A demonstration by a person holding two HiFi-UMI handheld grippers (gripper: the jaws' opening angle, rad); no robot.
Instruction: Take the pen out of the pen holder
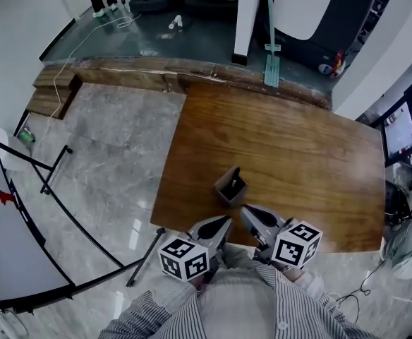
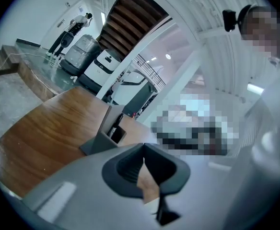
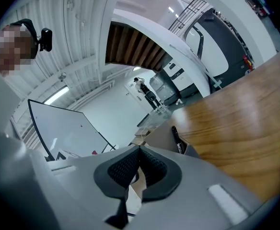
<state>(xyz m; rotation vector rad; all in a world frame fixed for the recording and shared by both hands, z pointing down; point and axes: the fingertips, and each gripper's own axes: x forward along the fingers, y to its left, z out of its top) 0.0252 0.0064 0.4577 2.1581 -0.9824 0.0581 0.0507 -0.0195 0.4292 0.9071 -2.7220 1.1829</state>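
Head view is showing the left tongs (image 1: 228, 220) hovering over the near edge of the bench (image 1: 312, 154), aiming up and slightly rightward at the holder (image 1: 231, 189). In the left gripper view, those tongs (image 2: 144, 150) are sitting fully closed, pads meeting, gripping nothing; the holder (image 2: 101, 135) is lying just ahead and to the left of their tip.

The holder is standing on the bench close to its near edge, and the pen (image 1: 235, 176) is standing inside it, its long axis nearly upright and its dark top poking above the rim.

The right tongs (image 1: 246, 210) are hovering just right of the holder, aiming up and leftward at it. In the right gripper view, they (image 3: 139, 152) are likewise sitting shut and empty, with the pen (image 3: 178, 140) showing just ahead and slightly right, leaning in the holder (image 3: 161, 137).

Both tips are sitting about equally near. The pen's exposed top is lying above and ahead of either, so whichever tongs is reaching would probably need opening first, then closing across the shaft from the side.
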